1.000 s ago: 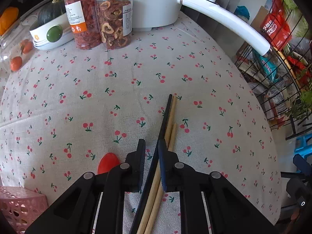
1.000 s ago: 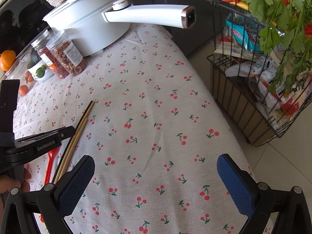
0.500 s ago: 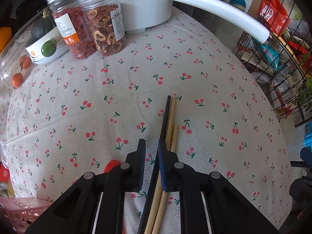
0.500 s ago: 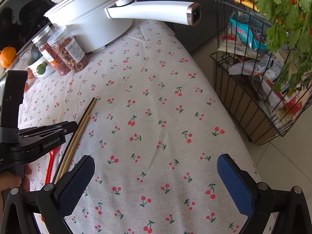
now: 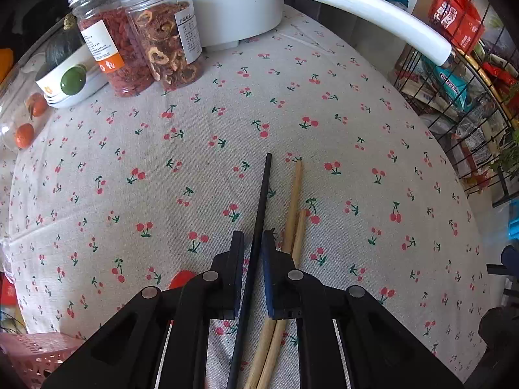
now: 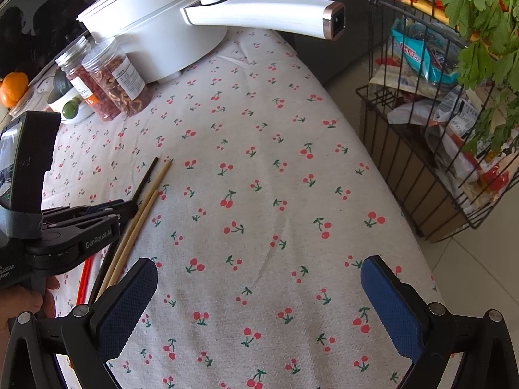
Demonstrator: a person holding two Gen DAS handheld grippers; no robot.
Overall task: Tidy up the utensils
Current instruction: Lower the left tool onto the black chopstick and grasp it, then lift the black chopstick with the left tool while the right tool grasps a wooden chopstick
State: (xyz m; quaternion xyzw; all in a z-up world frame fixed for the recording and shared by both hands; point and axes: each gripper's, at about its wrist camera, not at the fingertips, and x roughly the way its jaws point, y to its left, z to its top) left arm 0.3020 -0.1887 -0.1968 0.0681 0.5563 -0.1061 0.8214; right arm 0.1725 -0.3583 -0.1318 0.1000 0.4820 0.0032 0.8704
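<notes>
Left gripper (image 5: 252, 243) is down over the black chopstick (image 5: 261, 204), fingers drawn in close on either side of it with barely a sliver of cloth showing between pad and stick — a narrow pinch, though whether the pads press yet is hard to call. The two wooden chopsticks (image 5: 293, 209) lie just beside it on the right, running under the right-hand finger, so the step in hand looks like singling out the black one from the bundle. Next move, as I judge it, calls for a firm squeeze and a straight lift so the wooden pair stays put on the tablecloth (image 5: 356, 149). A red utensil (image 5: 180, 279) peeks out left of the fingers, and a pink basket (image 5: 30, 355) sits at the near-left corner, a likely drop spot. Right gripper (image 6: 258, 304) hangs over bare cloth, fingers spread wide, nothing between them. Plenty of open table ahead; jars (image 5: 139, 42) and white pot (image 5: 236, 3) stand well back, the table edge and wire rack (image 6: 421, 149) off to the right.
</notes>
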